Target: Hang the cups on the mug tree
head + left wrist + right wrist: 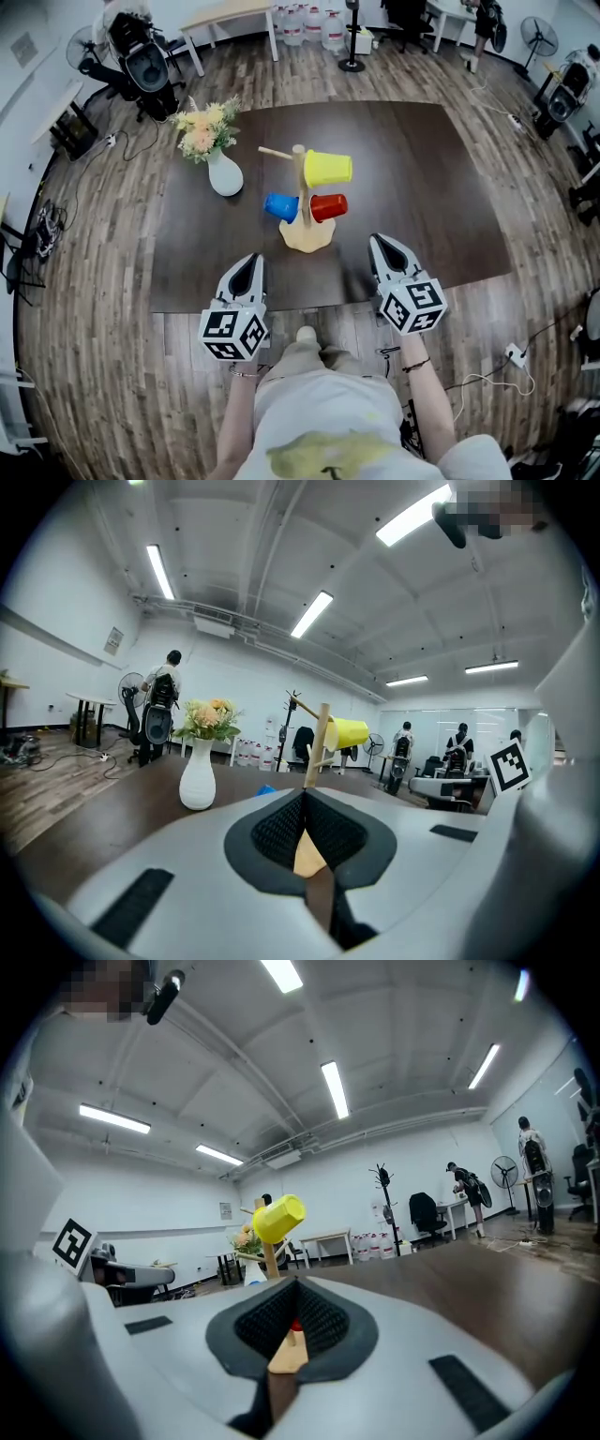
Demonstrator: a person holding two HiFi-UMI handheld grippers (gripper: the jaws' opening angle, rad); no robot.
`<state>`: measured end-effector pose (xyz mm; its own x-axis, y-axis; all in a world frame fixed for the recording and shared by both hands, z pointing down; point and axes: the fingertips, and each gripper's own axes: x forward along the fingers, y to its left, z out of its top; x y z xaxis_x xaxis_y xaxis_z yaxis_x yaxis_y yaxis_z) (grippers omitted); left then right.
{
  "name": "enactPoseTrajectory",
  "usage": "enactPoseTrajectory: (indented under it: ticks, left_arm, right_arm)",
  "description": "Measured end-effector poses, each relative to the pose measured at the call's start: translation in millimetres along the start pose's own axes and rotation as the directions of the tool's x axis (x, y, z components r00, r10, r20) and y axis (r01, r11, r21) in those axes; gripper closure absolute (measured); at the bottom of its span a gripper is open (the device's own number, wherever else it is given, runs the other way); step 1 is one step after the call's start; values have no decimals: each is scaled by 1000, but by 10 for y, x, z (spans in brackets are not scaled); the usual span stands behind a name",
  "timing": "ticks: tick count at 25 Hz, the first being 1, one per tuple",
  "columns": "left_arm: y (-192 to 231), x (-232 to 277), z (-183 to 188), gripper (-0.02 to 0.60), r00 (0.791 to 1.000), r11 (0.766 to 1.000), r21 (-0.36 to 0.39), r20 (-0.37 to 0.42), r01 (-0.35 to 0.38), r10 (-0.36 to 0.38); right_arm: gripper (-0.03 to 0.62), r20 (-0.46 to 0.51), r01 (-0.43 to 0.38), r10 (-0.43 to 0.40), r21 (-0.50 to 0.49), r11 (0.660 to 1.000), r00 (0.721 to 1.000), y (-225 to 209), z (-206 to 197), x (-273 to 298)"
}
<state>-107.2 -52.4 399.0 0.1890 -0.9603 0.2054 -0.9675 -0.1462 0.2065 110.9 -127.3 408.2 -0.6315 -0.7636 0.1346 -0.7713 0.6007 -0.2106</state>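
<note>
A wooden mug tree [301, 192] stands on its pale base at the middle of the dark table [422, 178]. A yellow cup [328, 169] hangs high on its right side, a blue cup [280, 206] low on the left, and a red cup [328, 206] low on the right. One peg at the upper left is bare. My left gripper [252, 258] and right gripper [378, 241] hover at the table's near edge, both shut and empty, pointing at the tree. The yellow cup [349, 731] shows in the left gripper view, and the yellow cup [278, 1218] appears again in the right gripper view.
A white vase with flowers [223, 173] stands left of the tree. The table's near edge runs just under both grippers. Chairs, a fan [539, 37] and water bottles [309, 23] stand on the wooden floor beyond the table.
</note>
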Motion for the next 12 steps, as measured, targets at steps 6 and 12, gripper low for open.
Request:
enactPoseTrajectory:
  ticks: [6,12]
  left_arm:
    - [23,-46,108,558,999,1000,10,27,-18,18]
    - [7,-74,183,558,999,999,38,39,-21,19]
  right_arm:
    - [574,24,9,-9,15,1000,1000,-79,57,-95]
    - [574,39,-2,2,6,1000,999,-89,111,-115]
